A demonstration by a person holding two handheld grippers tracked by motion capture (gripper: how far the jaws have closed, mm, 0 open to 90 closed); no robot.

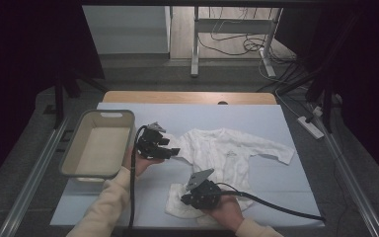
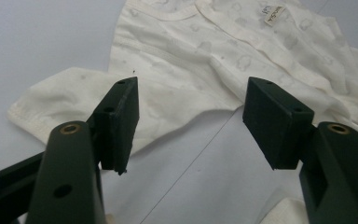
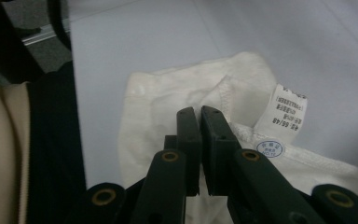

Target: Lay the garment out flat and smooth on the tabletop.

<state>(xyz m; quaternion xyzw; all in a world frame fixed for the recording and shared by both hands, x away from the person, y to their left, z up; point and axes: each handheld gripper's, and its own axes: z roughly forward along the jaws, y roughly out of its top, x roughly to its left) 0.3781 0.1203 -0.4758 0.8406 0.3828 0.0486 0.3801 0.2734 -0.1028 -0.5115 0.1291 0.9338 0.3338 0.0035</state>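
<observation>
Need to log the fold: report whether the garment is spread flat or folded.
Partly folded. The garment has both sleeves spread on the table, but its bottom hem is turned up near the right gripper, whose jaws are shut on it.

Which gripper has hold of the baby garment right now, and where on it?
The right gripper is shut on the white garment at its folded bottom hem, near the care label. The left gripper stands open over a sleeve, holding nothing.

The white baby garment [image 1: 229, 153] is soft matt cotton cloth with stitched seams and a faint printed pattern; its care label [image 3: 286, 113] looks like thin printed fabric. The black tongs [image 3: 200, 116] are matt plastic with brass-coloured inserts. The pale blue surface [image 1: 256, 116] is smooth and matt. The grey rectangular basket [image 1: 98, 143] looks like matt plastic.
</observation>
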